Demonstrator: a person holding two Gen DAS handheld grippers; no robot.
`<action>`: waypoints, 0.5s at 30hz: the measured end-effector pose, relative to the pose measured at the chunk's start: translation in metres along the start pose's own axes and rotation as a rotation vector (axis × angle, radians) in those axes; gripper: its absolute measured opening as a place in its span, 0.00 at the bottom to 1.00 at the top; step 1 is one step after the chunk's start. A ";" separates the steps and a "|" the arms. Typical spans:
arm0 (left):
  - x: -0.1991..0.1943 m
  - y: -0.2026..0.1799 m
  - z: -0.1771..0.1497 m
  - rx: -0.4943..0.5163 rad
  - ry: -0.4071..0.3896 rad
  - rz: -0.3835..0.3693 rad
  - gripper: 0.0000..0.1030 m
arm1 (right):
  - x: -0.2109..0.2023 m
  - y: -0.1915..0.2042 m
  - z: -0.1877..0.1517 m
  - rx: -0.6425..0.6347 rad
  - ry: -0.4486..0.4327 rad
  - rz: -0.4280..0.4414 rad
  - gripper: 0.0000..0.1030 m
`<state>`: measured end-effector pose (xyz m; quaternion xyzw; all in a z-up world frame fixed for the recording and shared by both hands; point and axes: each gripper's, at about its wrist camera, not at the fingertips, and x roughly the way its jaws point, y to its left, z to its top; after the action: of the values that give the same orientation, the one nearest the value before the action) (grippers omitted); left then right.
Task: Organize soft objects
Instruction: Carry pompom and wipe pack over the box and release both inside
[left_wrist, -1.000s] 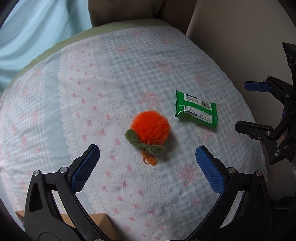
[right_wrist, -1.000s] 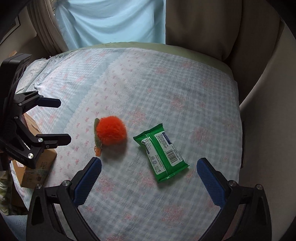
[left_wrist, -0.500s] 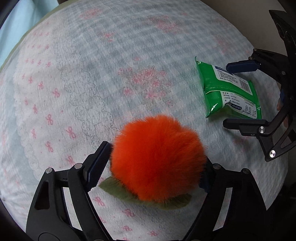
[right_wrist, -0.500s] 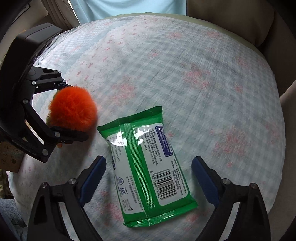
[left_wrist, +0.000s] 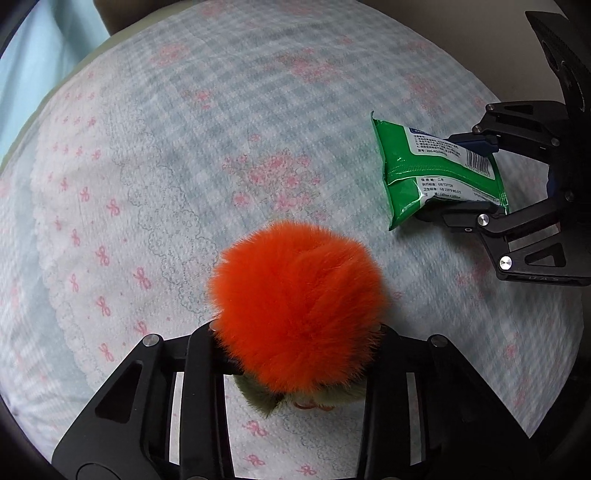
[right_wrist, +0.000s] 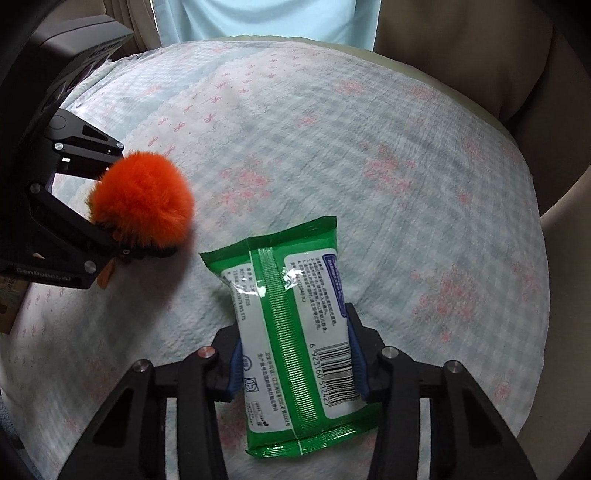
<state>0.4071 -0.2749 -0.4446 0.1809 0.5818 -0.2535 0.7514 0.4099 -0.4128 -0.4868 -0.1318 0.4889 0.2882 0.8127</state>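
Both jaws have just closed: left gripper (left_wrist: 295, 354) clamps the orange pompom (left_wrist: 297, 306), right gripper (right_wrist: 295, 360) the green wipes pack (right_wrist: 291, 332) (at its three o'clock); lifting seems next.

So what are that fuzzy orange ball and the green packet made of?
Orange ball: looks like faux fur, matte, with long fluffy fibres and a felt-like green leaf beneath. Green packet: seemingly thin plastic film, glossy, with glare, crinkles and crimped sealed ends.

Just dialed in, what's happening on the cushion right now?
Both handheld grippers have just been closing on their items. The left gripper is clamped on the orange pom-pom, and the right gripper pinches the green wipes pack across its width. Both items still look to be at the patterned cushion.
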 end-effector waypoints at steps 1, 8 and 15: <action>-0.001 0.000 0.000 -0.002 -0.003 0.002 0.29 | -0.001 0.000 0.001 0.006 -0.001 -0.001 0.40; -0.028 0.005 0.009 -0.019 -0.032 0.001 0.29 | -0.018 -0.001 0.006 0.049 -0.016 0.001 0.39; -0.079 0.001 0.011 -0.024 -0.079 0.002 0.29 | -0.063 0.001 0.013 0.102 -0.050 -0.012 0.39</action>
<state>0.4011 -0.2665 -0.3655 0.1623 0.5543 -0.2529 0.7762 0.3962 -0.4271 -0.4257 -0.0860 0.4819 0.2611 0.8320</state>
